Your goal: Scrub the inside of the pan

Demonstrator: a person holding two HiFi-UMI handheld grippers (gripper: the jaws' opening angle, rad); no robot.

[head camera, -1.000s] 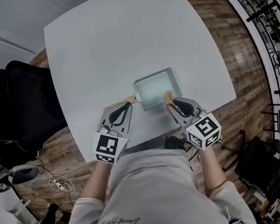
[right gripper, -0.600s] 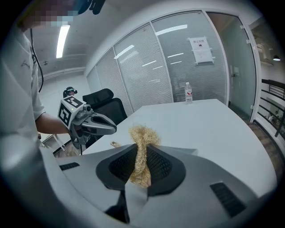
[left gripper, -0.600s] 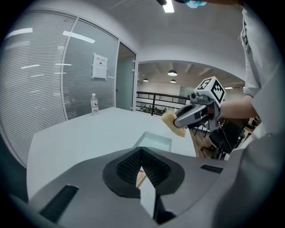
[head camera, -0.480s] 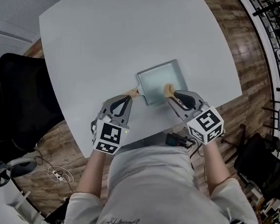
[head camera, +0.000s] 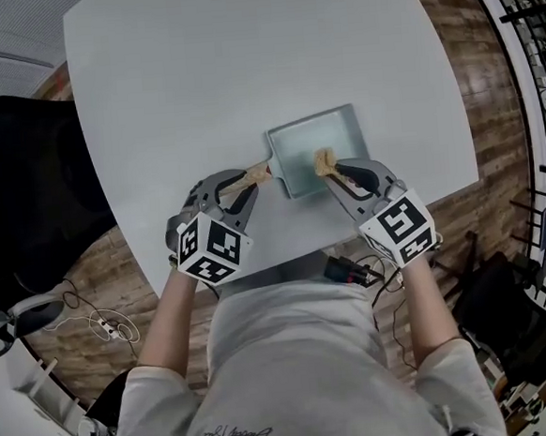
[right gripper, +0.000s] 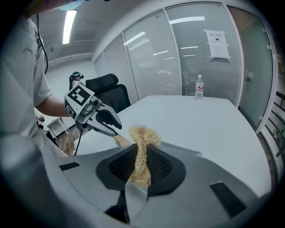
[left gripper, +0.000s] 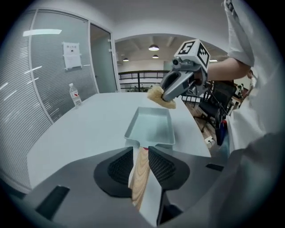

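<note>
A pale blue-grey square pan (head camera: 298,156) sits on the white table near its front edge. Its wooden handle (head camera: 254,176) points left. My left gripper (head camera: 240,184) has that handle (left gripper: 139,169) between its pads (left gripper: 120,167), which touch the wood while the jaws are opening. My right gripper (head camera: 341,171) is shut on a tan fibre scrubber (head camera: 324,161), held over the pan's near right side. In the left gripper view the scrubber (left gripper: 156,95) hangs just above the pan (left gripper: 151,127). The right gripper view shows the scrubber (right gripper: 142,136) pinched between the pads.
A black office chair (head camera: 26,185) stands left of the table (head camera: 241,55). A water bottle (right gripper: 199,87) stands at the table's far side. Cables (head camera: 103,324) lie on the wooden floor at the left. The table's front edge runs just behind both grippers.
The left gripper has swung round and now angles in from the lower left along the handle. The right gripper has stayed by the pan with the scrubber.
</note>
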